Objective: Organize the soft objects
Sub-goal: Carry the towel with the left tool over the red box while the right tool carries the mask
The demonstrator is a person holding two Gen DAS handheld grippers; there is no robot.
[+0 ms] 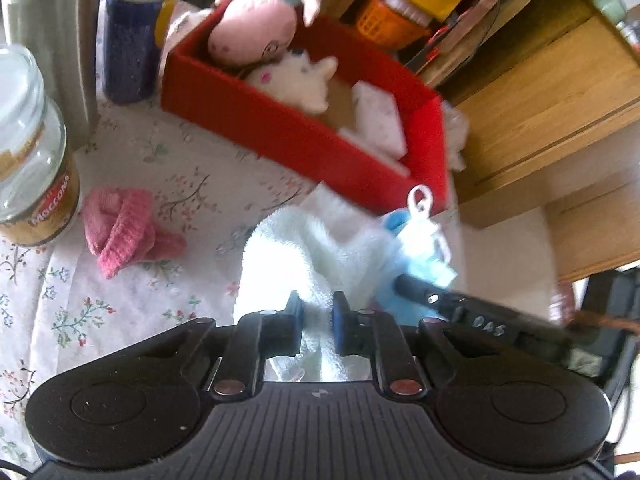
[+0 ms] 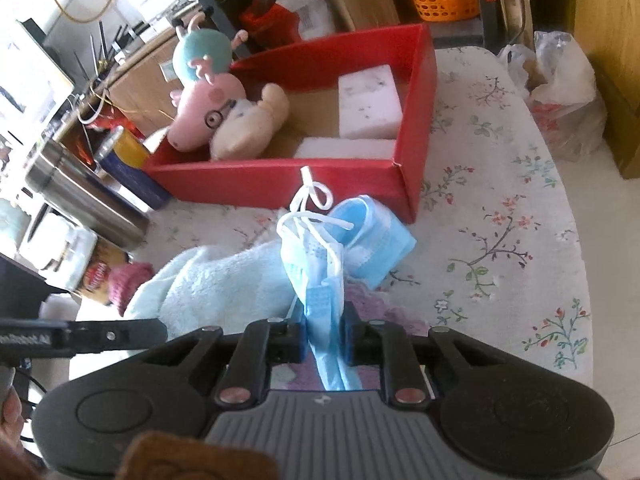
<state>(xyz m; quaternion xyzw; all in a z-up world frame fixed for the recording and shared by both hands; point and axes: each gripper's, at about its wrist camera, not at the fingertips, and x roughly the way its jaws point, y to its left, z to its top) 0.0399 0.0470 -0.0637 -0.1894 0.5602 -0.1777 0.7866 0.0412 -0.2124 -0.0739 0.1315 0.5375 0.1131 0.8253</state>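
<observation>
Tablecloth (image 2: 500, 208), floral, under red box (image 2: 280, 184); cluttered shelves behind.

The glass jar (image 1: 36, 168) carries a label reading "MOCCONA".

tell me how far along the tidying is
Done: two plush toys and two sponges lie in the red box. In hand: right claw grips face masks; left claw has closed on the towel. Left: pink socks on the table.
</observation>
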